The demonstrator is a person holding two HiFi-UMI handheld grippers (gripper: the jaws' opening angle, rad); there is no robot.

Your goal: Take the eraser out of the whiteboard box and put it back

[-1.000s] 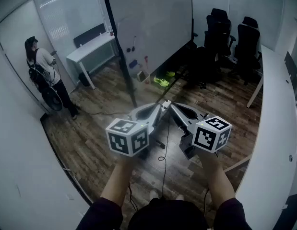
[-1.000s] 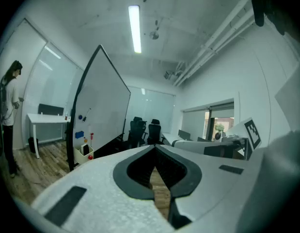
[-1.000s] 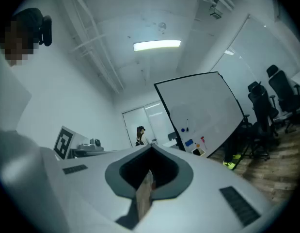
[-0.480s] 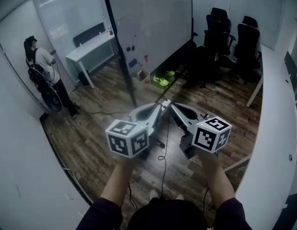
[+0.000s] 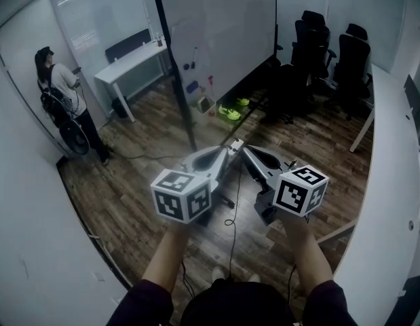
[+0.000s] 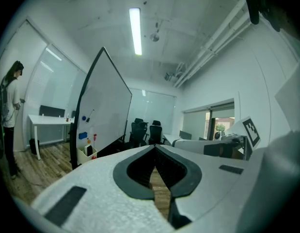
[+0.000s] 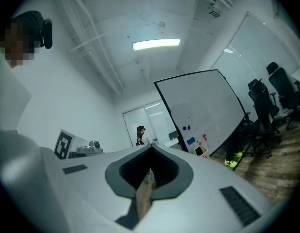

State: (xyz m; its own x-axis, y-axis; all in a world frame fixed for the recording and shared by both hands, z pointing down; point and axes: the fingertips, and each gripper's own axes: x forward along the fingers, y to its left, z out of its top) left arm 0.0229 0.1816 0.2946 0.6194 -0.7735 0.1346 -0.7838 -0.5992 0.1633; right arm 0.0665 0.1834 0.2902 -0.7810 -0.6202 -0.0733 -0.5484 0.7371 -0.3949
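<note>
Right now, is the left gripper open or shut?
Shut: the left gripper has its jaws meeting at the tips, nothing between them.

- I'm standing in what is looking like an office meeting room.
- A big whiteboard (image 5: 216,26) is standing on the plank floor.
- Black office chairs (image 5: 345,60) are crowding one corner.
- A white counter (image 5: 128,63) is sitting beside glass partitions (image 5: 94,19).

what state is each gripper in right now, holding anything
left gripper: closed, holding nothing
right gripper: closed, holding nothing
</note>
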